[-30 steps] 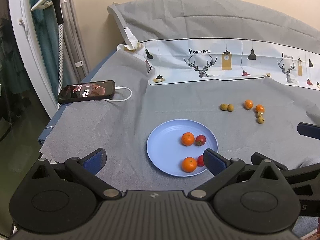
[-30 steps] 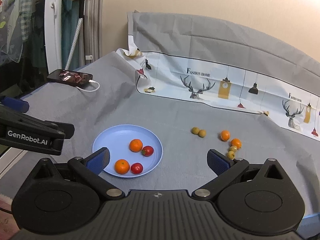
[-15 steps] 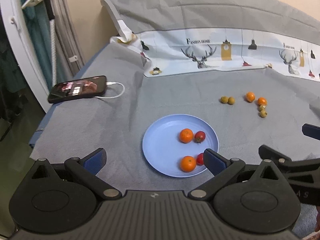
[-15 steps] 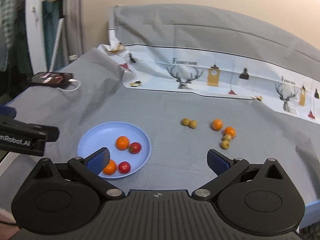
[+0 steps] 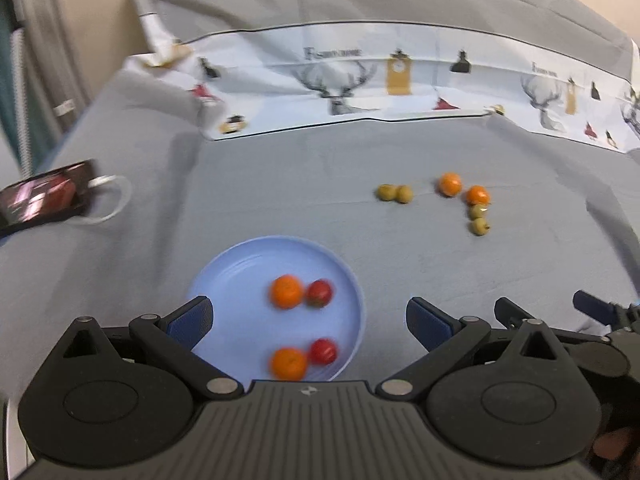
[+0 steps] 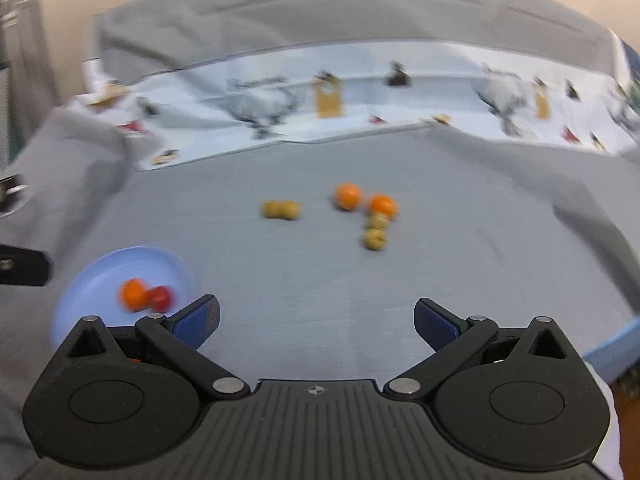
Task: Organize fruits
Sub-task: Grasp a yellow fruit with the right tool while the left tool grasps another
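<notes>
A light blue plate point(image 5: 236, 264) lies on the grey cloth, holding two oranges point(image 5: 286, 291) and two red fruits point(image 5: 319, 293). My left gripper point(image 5: 309, 319) hovers open above the plate's near right rim, empty. Farther right on the cloth lie two loose oranges point(image 5: 450, 184), a pair of green fruits point(image 5: 394, 193) and two more green fruits point(image 5: 479, 219). In the right wrist view the plate point(image 6: 100, 276) sits at lower left and the loose oranges point(image 6: 348, 197) and green fruits point(image 6: 375, 238) lie ahead. My right gripper point(image 6: 316, 318) is open and empty, well short of them.
A phone point(image 5: 40, 196) with a white cable lies at the cloth's left edge. A printed deer-pattern cloth point(image 5: 360, 80) rises along the back. The right gripper's fingers point(image 5: 592, 312) show at the right of the left wrist view. The cloth's right edge point(image 6: 612, 344) drops off.
Both grippers have swung to the right and moved forward. The plate has slid left in the right wrist view and the loose fruits are now centred. Both stay open.
</notes>
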`<state>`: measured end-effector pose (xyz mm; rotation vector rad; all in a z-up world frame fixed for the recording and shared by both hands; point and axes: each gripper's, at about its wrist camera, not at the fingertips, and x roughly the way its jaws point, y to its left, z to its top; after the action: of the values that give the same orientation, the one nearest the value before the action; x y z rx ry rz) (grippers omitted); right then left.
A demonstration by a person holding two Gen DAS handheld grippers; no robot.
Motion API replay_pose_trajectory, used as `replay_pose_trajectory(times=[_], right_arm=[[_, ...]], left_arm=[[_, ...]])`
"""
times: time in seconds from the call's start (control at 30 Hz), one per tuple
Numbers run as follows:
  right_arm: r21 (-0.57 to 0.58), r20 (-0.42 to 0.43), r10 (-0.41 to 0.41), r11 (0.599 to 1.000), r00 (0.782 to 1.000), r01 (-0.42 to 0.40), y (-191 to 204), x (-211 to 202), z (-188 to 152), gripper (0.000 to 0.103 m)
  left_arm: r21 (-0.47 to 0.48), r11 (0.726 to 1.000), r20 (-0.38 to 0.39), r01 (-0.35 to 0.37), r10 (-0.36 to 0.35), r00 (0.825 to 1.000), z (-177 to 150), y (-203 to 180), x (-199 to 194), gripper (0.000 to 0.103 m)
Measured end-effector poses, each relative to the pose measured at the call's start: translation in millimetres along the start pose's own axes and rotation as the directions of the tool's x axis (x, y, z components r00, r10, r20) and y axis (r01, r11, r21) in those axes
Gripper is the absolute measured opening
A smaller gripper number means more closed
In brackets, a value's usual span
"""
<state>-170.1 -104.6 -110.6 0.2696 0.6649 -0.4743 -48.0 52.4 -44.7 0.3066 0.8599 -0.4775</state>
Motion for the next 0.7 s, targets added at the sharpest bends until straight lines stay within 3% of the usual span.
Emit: replay_pose_trajectory(times=[0.23,0.47,0.6,0.7], right_arm=[[0.082,-0.023,-0.114,0.990,0.993,0.115,-45,85,19,0.102],[0.074,-0.019,-0.124,0.989,0.992,0.126,-62,171,28,0.102],[0.021,-0.046,-0.090,0.996,0.995,0.091,-66,201,29,0.102],[0.001,-0.066,-0.085,0.996,0.994,0.085,-66,213,30,0.102]], left_arm=[[0.105,0.994,-0.001,0.014,-0.014,1.000,57,-50,75,0.103],[0.265,0.964,-0.045,0.018,-0.006,0.999,96,-97,177,0.103],[0.433,0.901,-0.042,-0.036,0.060,0.997,105,-114,236,0.103],[0.549,0.836,-0.061,-0.006,0.048,0.997,107,-117,272,0.103]])
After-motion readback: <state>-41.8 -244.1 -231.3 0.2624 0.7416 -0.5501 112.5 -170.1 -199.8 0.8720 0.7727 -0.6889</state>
